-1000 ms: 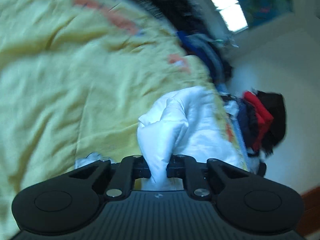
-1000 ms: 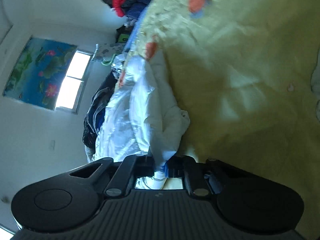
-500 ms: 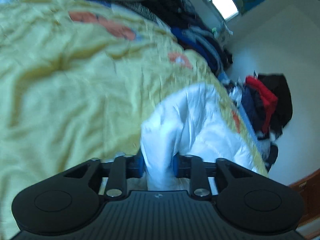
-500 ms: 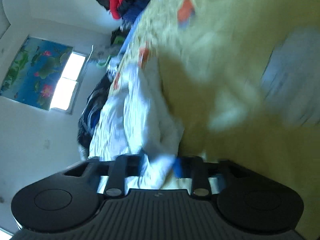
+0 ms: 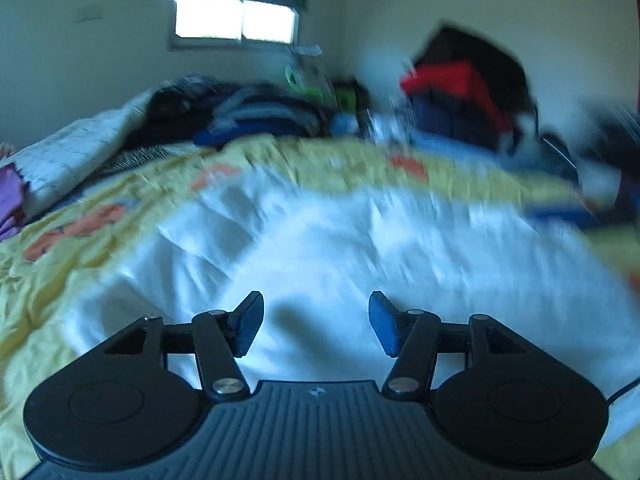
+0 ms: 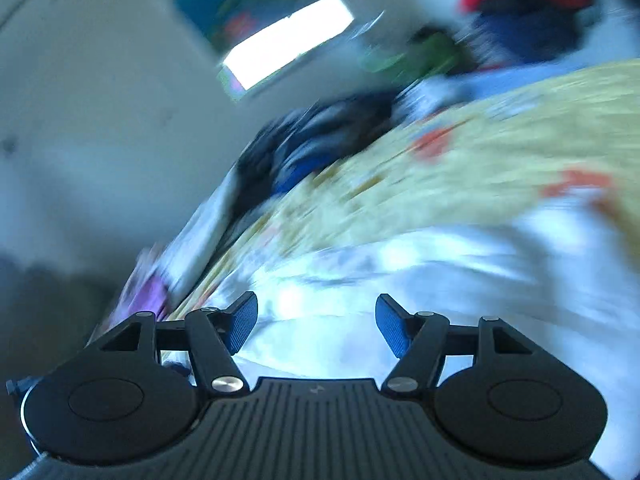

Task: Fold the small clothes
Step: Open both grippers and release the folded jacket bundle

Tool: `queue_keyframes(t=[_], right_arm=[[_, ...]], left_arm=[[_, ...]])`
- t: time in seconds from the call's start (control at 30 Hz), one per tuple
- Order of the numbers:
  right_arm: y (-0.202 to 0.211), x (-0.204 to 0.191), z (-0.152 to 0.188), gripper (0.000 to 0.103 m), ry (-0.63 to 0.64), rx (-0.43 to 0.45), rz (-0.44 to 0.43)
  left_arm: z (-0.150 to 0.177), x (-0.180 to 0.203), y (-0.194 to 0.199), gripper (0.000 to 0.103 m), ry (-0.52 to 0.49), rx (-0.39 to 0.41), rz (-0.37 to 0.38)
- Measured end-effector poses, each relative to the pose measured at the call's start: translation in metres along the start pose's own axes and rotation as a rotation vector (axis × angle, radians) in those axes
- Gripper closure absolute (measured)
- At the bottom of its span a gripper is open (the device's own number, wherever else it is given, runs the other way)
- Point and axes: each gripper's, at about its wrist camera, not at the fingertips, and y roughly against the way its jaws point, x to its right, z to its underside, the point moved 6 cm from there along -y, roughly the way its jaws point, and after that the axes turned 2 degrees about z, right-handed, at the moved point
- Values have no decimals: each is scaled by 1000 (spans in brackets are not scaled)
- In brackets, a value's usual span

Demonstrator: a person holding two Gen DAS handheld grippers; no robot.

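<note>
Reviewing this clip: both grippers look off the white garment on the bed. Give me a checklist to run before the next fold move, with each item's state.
1. Left gripper released: ok, jaws have just been opening, nothing between them.
2. Right gripper released: ok, jaws have just been opening, nothing between them.
3. White garment lying on the yellow bedspread: ok.
4. Garment flat, edges aligned: cannot tell, both views blurred.
5. Next corner to grasp located: cannot tell.
6. Clothes pile clear of the garment: ok, it sits at the far edge.

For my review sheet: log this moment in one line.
left claw: open, just released | right claw: open, just released | white garment: lying on yellow bedspread
</note>
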Motion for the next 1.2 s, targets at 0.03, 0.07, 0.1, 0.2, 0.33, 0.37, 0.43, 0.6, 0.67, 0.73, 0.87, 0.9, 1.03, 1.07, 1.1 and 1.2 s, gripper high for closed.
queue_keyframes(t=[0.03, 0.07, 0.1, 0.2, 0.33, 0.37, 0.43, 0.6, 0.67, 0.73, 0.87, 0.9, 1.03, 1.07, 1.1, 1.2], right_arm=[[-28, -6, -7, 39, -7, -54, -25], [-53, -11, -14, 39, -4, -96, -27], [-75, -14, -19, 39, 20, -123, -5], [-131, -7, -14, 37, 165, -208, 168], [-155, 20, 3, 34, 124, -236, 147], [-155, 22, 4, 34, 116, -227, 136], [-156, 25, 2, 35, 113, -214, 119], [-140, 17, -2, 37, 79, -135, 157], [-121, 9, -7, 35, 58, -72, 163], [-91, -8, -7, 29, 88, -5, 122], [-56, -32, 12, 15, 115, -28, 28], [-53, -32, 17, 15, 118, -49, 24], [-66, -11, 41, 17, 154, -113, 107], [-71, -5, 46, 17, 167, -116, 101], [-76, -1, 52, 18, 201, -105, 96], [-89, 0, 68, 14, 308, -87, 127]], left_arm=[[4, 2, -6, 45, -6, -17, -10], [7, 2, -10, 45, -7, -26, -13], [10, 1, -14, 42, -5, -38, -13], [16, -5, -20, 40, 11, -73, 8], [21, -6, -31, 39, -7, -78, 19], [22, -5, -33, 39, -11, -74, 19], [25, -4, -36, 38, -22, -69, 12], [26, -7, -34, 38, -11, -70, 27], [27, -8, -34, 38, -11, -67, 32], [25, -8, -34, 38, -9, -66, 32], [25, -7, -35, 38, -9, -68, 28], [25, -7, -35, 38, -9, -67, 29], [24, -7, -35, 38, -8, -68, 26], [24, -6, -36, 38, -6, -68, 25], [23, -6, -36, 38, -7, -69, 23], [21, -6, -35, 37, -4, -67, 18]])
